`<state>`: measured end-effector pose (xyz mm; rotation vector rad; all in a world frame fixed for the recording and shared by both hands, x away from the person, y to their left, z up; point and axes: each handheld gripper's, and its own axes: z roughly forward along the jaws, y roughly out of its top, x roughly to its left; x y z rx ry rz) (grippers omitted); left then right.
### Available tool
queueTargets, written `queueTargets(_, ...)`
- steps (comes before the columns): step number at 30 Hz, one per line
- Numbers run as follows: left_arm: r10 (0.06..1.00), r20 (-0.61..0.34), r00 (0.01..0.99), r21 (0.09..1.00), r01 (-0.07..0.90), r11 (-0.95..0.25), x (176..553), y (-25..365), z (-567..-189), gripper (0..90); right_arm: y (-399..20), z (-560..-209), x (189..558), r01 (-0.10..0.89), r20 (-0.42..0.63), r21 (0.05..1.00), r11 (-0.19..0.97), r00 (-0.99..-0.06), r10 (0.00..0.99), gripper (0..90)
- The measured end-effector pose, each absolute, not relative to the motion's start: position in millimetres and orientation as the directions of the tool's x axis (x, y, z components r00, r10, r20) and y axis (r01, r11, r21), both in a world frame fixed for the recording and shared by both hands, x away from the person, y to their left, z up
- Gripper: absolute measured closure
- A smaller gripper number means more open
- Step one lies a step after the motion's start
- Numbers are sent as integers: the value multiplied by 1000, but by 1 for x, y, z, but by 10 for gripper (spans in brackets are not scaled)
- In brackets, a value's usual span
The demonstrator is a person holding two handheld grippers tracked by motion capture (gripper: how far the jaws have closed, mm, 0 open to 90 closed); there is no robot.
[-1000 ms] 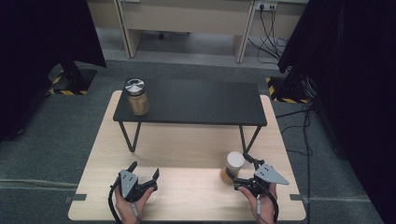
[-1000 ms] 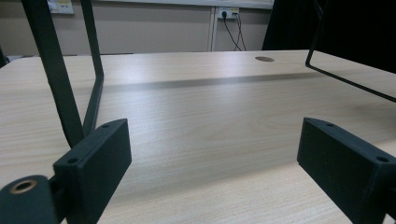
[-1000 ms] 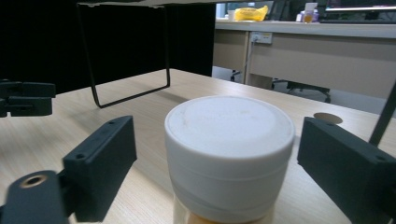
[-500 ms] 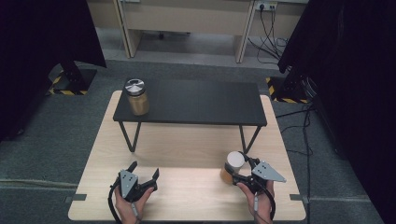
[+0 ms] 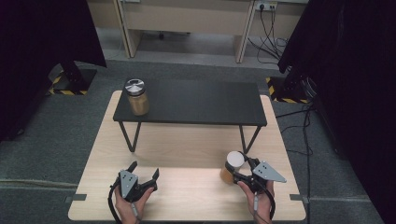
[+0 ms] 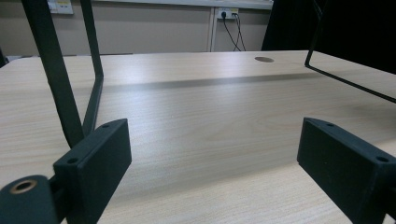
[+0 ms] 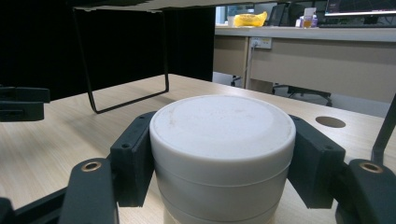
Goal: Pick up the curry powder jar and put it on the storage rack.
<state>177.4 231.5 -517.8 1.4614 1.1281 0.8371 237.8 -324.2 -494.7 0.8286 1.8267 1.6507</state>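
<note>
Two jars, two claws, one black shelf, one worktop. Right claw [image 5: 232, 171], lower right of the high view, has just been closing; its two jaws now press either side of a white-lidded jar [image 5: 232, 165] standing on the worktop [image 5: 187, 144] just in front of the shelf's right legs. In the right gripper view the jar [image 7: 223, 154] sits upright between the pads [image 7: 132, 156], both touching its lid. Left claw [image 5: 144, 174], lower left of the high view, rests with jaws wide apart, nothing between them; bare wood shows in the gap in the left gripper view. Second jar [image 5: 137, 96], metal-lidded, tan contents, stands on the shelf [image 5: 196, 102] at its left end, upper left of centre.
</note>
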Motion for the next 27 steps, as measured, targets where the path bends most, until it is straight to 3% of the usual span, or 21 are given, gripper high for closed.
queueTargets(17, 949, -65, 308, 978, 206, 0, 177, 231, -518, 91, -325, -476, 237, 113, 26, 991, 69, -675, 738, 338)
queueTargets(27, 950, -64, 306, 979, 203, 1, 176, 230, -518, 91, -324, -445, 232, 57, 1, 997, 52, -689, 725, 338)
